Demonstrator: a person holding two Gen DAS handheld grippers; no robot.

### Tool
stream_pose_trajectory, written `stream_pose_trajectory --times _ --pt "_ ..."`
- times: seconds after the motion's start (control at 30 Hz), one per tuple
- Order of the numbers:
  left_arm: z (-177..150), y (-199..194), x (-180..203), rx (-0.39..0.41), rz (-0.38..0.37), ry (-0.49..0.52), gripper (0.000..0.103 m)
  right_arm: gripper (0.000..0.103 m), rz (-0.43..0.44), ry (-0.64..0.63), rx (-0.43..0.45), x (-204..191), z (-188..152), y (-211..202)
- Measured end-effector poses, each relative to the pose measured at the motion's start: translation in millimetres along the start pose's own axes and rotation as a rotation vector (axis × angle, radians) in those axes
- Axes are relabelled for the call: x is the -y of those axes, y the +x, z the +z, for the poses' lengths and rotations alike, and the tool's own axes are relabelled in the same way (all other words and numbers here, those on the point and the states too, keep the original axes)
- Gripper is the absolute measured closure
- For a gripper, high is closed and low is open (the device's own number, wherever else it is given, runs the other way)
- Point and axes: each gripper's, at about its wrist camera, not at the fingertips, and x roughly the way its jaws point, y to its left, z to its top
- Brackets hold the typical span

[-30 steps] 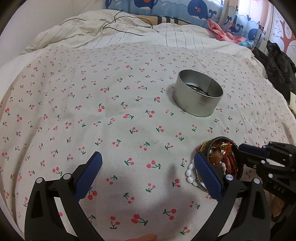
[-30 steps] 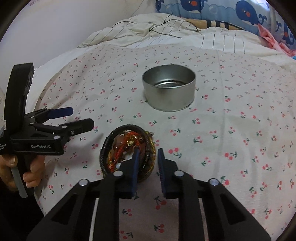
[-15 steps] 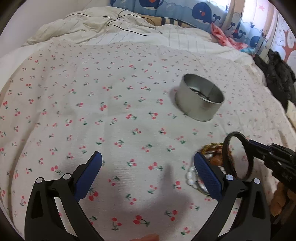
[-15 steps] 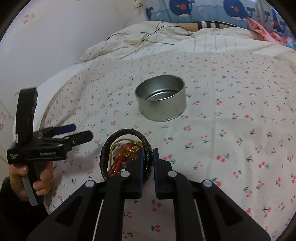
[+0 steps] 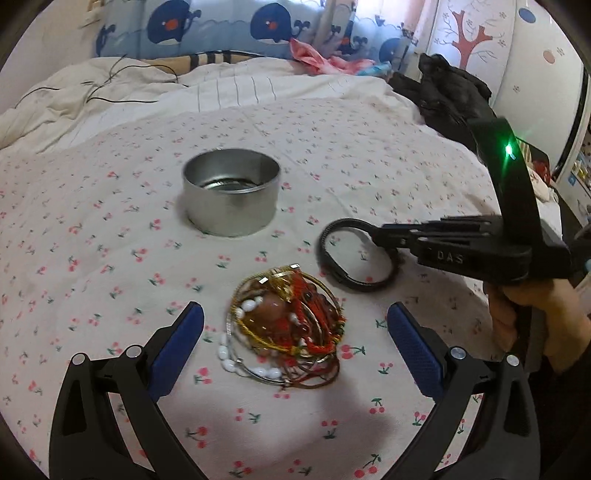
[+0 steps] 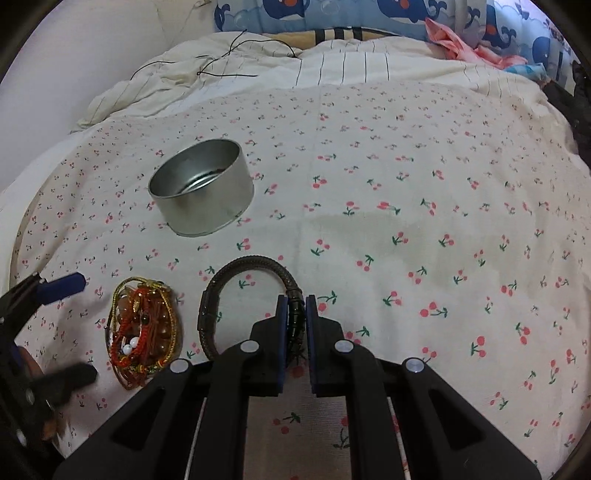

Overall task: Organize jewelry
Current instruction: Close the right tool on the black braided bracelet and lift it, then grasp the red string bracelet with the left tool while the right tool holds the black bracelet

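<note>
Cherries are printed all over the sheet (image 6: 406, 192) on the bed, and the jewelry lies on it. The right gripper (image 6: 295, 314) has its jaws squeezed nearly all the way together on a dark braided bracelet (image 6: 255, 263). One blue pad presses on each side of the band. In the left wrist view the bracelet (image 5: 356, 258) is lifted a little off the sheet and stands out like a hoop from the tip of the right gripper (image 5: 384, 236). A hand (image 5: 532, 317) holds that gripper by its handle, and a small green light (image 5: 509, 149) glows on its back. The left gripper (image 5: 295, 343) has its jaws wide open with nothing between the pads. It points down at a pile of bangles (image 5: 286, 328), and the pile lies on the sheet in the gap in front of it. The pile has gold rings, red cords, brown beads and white beads all tangled up. A round metal tin (image 5: 231, 195) stands upright on the sheet farther back, apart from the pile and from the bracelet. Its top is open. Crumpled bedding (image 6: 258, 62) and a pillow with blue whales (image 5: 221, 27) lie behind the tin.
</note>
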Motion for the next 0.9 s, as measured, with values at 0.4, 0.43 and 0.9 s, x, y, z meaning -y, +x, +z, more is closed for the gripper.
stream_pose_trajectory --times 0.4,0.43,0.9 --pt "-5 12 9 -0.011 -0.112 -0.002 0.061 0.091 0.004 -0.003 -0.034 -4 -3 8" --pt "-7 14 9 -0.025 -0.115 -0.002 0.066 0.09 0.005 -0.003 -0.036 -3 -3 9" --pt "-7 11 0 -0.002 -0.108 -0.038 0.096 0.079 0.041 0.012 -0.042 -4 -3 9"
